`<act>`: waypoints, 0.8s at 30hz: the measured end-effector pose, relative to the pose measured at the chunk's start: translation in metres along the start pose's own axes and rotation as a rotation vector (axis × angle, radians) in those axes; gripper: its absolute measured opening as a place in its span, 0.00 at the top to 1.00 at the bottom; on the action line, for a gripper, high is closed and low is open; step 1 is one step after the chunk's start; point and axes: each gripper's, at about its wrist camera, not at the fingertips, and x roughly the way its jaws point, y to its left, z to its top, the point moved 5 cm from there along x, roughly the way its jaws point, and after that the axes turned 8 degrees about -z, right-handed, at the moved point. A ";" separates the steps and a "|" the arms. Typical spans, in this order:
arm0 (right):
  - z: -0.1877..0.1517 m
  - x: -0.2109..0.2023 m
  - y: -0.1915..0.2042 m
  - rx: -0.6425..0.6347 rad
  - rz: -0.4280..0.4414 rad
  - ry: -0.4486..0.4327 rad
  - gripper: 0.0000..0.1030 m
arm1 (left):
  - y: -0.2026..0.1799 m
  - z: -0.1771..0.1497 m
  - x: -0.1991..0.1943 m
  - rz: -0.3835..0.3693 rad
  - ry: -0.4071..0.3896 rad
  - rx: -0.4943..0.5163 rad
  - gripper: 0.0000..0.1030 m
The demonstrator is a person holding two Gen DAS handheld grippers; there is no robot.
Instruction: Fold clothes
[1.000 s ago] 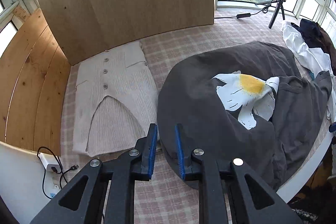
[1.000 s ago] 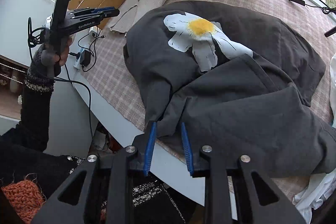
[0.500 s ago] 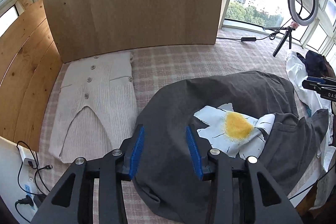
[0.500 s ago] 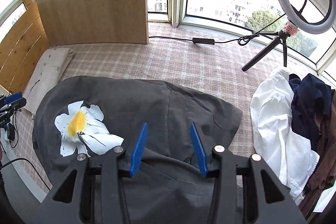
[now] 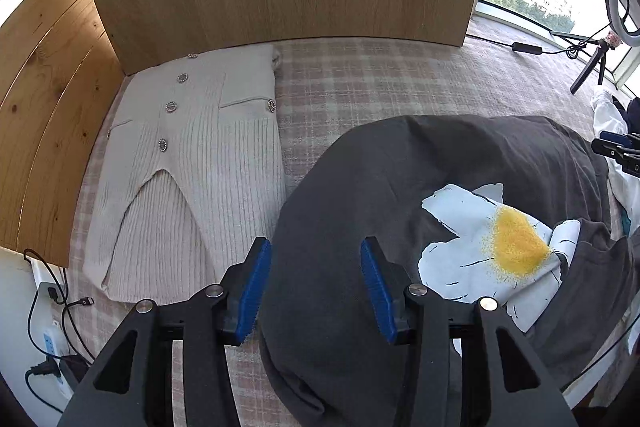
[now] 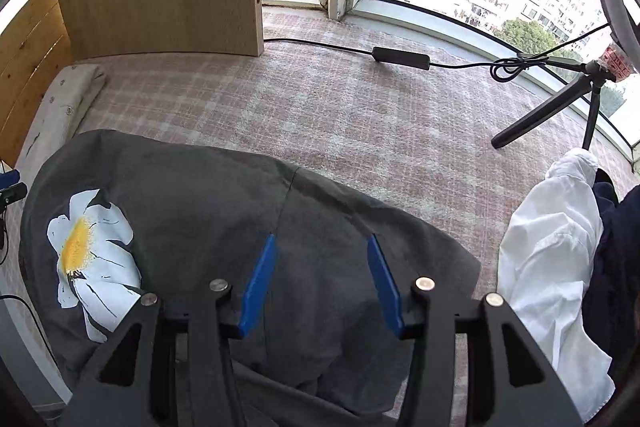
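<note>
At nine o'clock a folded cardigan [image 5: 188, 179] lies flat on the checked desk [image 5: 392, 83], long axis running near to far. Just right of it the grey shirt [image 5: 360, 179] sprawls crumpled, long axis left to right, its daisy print [image 5: 492, 247] toward three o'clock. Left tongs [image 5: 316, 281] and right tongs [image 6: 322, 281] hang over it, both spread apart, empty. A white garment [image 6: 548, 267] lies at three o'clock.
</note>
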 end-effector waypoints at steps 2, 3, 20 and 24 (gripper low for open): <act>-0.003 0.007 -0.010 0.010 0.056 0.001 0.54 | 0.005 0.003 0.003 0.001 0.006 0.001 0.56; -0.004 0.011 -0.015 0.015 0.084 0.002 0.54 | 0.008 0.004 0.004 -0.001 0.006 0.001 0.56; 0.011 0.073 -0.015 -0.121 0.159 0.104 0.44 | -0.001 0.005 0.041 -0.092 0.110 0.041 0.96; 0.009 0.069 0.000 -0.153 0.211 0.098 0.94 | -0.003 0.007 0.032 -0.105 0.085 0.055 0.98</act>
